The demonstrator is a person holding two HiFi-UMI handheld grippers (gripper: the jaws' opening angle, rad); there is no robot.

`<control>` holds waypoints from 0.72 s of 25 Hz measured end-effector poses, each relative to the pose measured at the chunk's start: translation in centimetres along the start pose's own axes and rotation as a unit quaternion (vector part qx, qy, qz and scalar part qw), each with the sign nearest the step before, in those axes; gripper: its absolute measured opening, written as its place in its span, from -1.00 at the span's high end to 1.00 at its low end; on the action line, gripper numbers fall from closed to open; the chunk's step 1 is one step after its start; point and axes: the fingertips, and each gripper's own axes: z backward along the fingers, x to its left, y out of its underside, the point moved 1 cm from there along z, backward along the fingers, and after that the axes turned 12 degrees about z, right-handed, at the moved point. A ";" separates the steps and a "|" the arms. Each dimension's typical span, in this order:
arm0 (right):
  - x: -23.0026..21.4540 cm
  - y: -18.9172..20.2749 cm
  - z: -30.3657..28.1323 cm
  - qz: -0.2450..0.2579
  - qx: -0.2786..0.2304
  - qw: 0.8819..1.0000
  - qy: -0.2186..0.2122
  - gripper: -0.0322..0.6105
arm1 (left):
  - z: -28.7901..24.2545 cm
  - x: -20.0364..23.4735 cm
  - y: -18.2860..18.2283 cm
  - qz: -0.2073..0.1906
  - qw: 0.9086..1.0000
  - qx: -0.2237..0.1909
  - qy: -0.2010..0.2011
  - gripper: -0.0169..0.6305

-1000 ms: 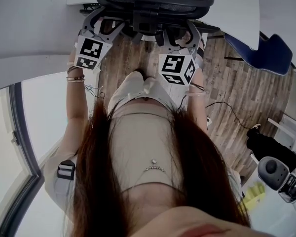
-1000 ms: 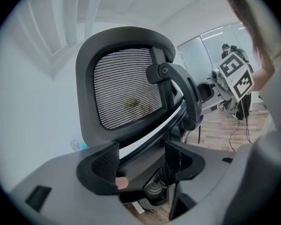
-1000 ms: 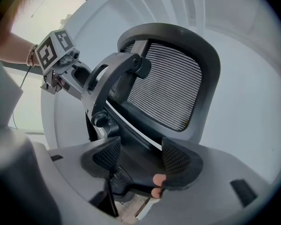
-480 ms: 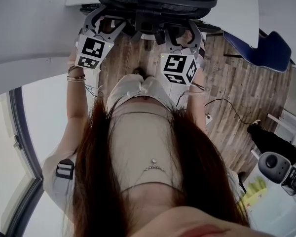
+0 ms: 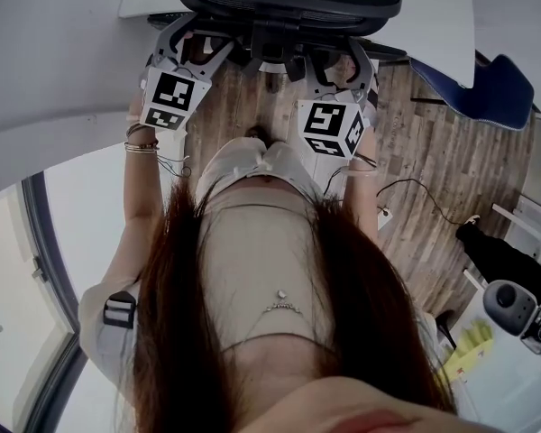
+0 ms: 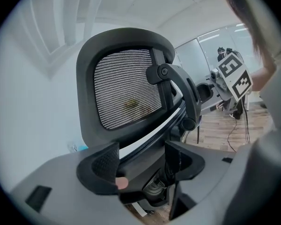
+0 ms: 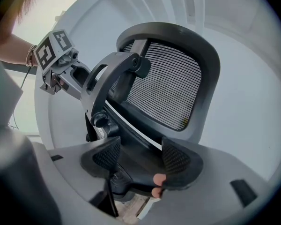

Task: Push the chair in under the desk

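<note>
The black mesh-backed office chair (image 5: 284,3) stands at the top of the head view, its back toward me and its seat under the white desk (image 5: 433,25). My left gripper (image 5: 187,48) and right gripper (image 5: 343,61) are both open against the chair's back frame, left and right of the central spine. In the left gripper view the mesh back (image 6: 126,95) rises ahead, and the left gripper (image 6: 143,165) straddles the lower back rail. Seen from the right gripper view, the right gripper (image 7: 140,161) straddles that same rail under the mesh (image 7: 171,90).
A blue chair (image 5: 482,88) stands to the right on the wooden floor (image 5: 442,170), where a cable (image 5: 415,192) trails. Farther right lies a black bag (image 5: 505,260). A white curved wall (image 5: 54,61) and a glass partition run along the left.
Both grippers and the chair back have shifted slightly forward, toward the desk, and the person has followed a little.
</note>
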 end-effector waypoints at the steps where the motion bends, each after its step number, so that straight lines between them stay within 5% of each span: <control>1: 0.0 -0.1 -0.2 0.000 0.000 1.000 -0.001 0.04 | -0.1 0.2 0.1 0.000 1.000 0.000 0.000 0.05; 18: 0.0 -0.4 -0.9 0.002 -0.005 1.000 0.000 0.03 | -0.7 0.9 0.2 -0.007 1.000 0.000 -0.004 0.03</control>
